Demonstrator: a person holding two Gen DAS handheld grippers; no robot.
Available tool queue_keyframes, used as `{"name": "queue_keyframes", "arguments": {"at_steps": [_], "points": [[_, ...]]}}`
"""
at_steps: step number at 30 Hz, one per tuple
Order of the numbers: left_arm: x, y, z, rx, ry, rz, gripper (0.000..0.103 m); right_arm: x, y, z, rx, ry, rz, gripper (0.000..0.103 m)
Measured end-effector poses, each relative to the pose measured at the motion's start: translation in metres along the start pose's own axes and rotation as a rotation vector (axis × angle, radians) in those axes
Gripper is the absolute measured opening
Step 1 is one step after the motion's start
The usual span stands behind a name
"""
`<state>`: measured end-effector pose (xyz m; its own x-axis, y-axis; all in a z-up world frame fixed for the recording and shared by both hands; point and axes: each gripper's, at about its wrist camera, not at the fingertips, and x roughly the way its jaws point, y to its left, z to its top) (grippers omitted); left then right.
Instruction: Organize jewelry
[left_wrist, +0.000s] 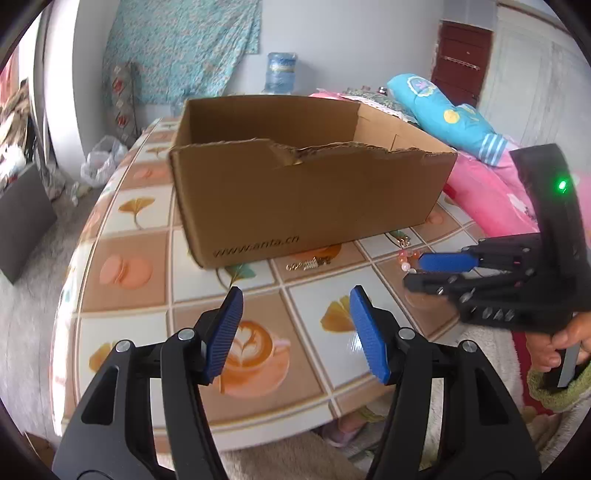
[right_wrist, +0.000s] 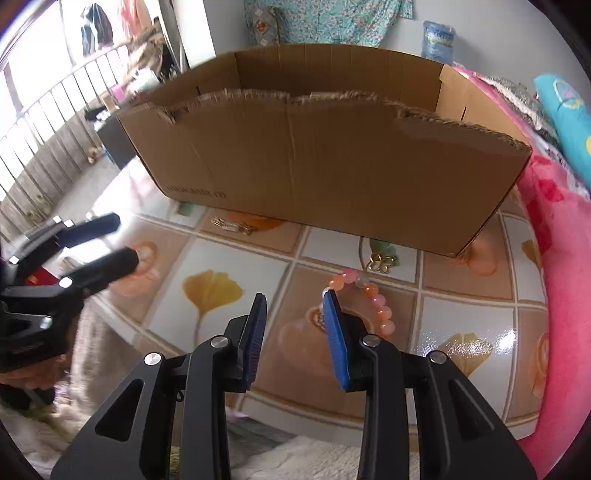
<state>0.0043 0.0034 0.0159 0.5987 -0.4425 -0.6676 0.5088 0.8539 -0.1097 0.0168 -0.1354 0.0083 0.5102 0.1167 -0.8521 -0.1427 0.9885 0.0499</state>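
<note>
The bead bracelet (right_wrist: 373, 299) lies on the desk (right_wrist: 221, 317) before the cardboard box (right_wrist: 332, 166), just right of the right hand-held gripper (right_wrist: 295, 325), which is nearer; both it and the left hand-held gripper (left_wrist: 295, 321) are spread, empty.

Readable text found on one object only: the cardboard box (left_wrist: 306, 192). Left wrist view: dark print along the lower left of its near side reads "www.anta.cn", slanted with the lens curve, letters slightly soft. Right wrist view: same print visible low on the near wall of the cardboard box (right_wrist: 325, 166), too small and blurred to read letter by letter. Water jug (left_wrist: 280, 72) at the back carries a label; wording not legible.
</note>
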Motion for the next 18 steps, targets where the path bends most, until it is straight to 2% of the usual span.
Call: {"name": "queue_keyframes", "arguments": {"at_steps": [3,7,12,18], "points": [[0.007,-0.007,0.002,0.023,-0.018,-0.016,0.049,0.004,-0.002,-0.001,0.000,-0.004,-0.019,0.027],[0.024,-0.012,0.004,0.046,0.007,-0.045,0.041,0.006,-0.015,-0.003,0.032,0.002,-0.041,0.023],[0.041,-0.014,0.009,0.070,0.032,-0.031,0.032,0.010,-0.049,-0.004,0.117,-0.005,-0.052,0.022],[0.058,-0.007,0.016,0.096,0.061,0.027,0.019,-0.001,-0.083,-0.003,0.243,-0.086,0.087,0.023]]}}
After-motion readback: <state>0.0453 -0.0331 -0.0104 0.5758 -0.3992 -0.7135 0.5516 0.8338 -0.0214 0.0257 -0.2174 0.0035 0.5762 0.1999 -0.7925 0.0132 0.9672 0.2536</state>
